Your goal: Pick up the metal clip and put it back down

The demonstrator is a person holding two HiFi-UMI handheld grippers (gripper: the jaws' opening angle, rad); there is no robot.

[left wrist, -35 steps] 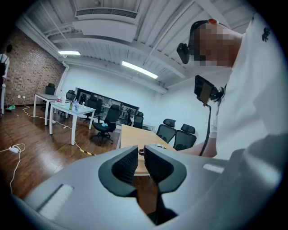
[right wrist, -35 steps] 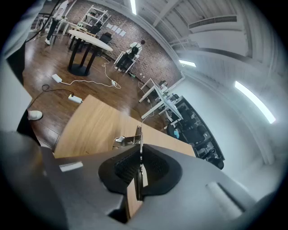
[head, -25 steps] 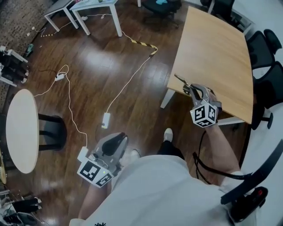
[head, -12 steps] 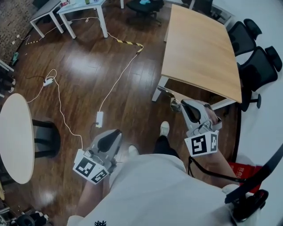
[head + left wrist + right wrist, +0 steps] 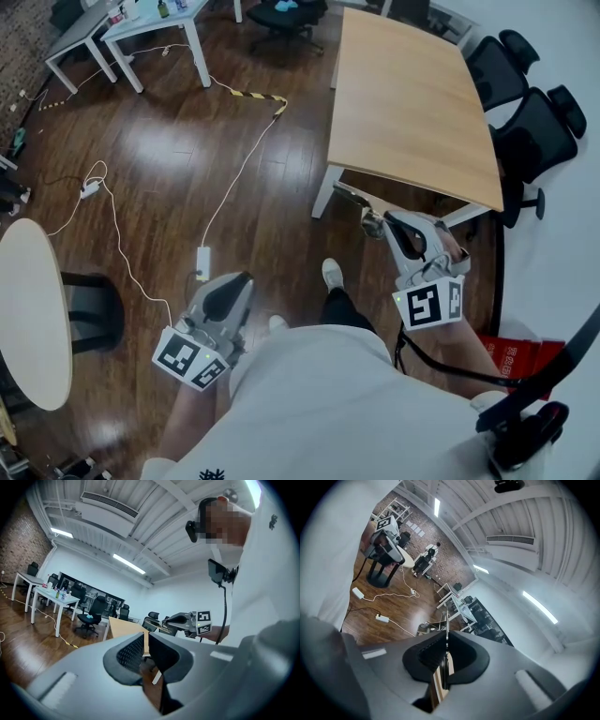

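Note:
My right gripper (image 5: 384, 223) is shut on the metal clip (image 5: 356, 201), a thin silvery piece that sticks out past the fingertips toward the wooden table (image 5: 412, 103). It hangs over the floor just in front of the table's near edge. In the right gripper view the clip (image 5: 446, 630) shows as a narrow metal strip pinched between the dark pads. My left gripper (image 5: 240, 279) is held low at my left side over the floor, shut with nothing in it; the left gripper view shows its pads (image 5: 132, 651) close together with nothing between them.
Black office chairs (image 5: 530, 122) stand to the right of the table. White cables and a power strip (image 5: 202, 261) lie across the wooden floor. A round pale table (image 5: 33, 309) is at the left, white desks (image 5: 141, 23) at the far left.
My right gripper has drawn back with the clip from the table's front edge toward my body. The head view has shifted, and the left gripper stays low at my side.

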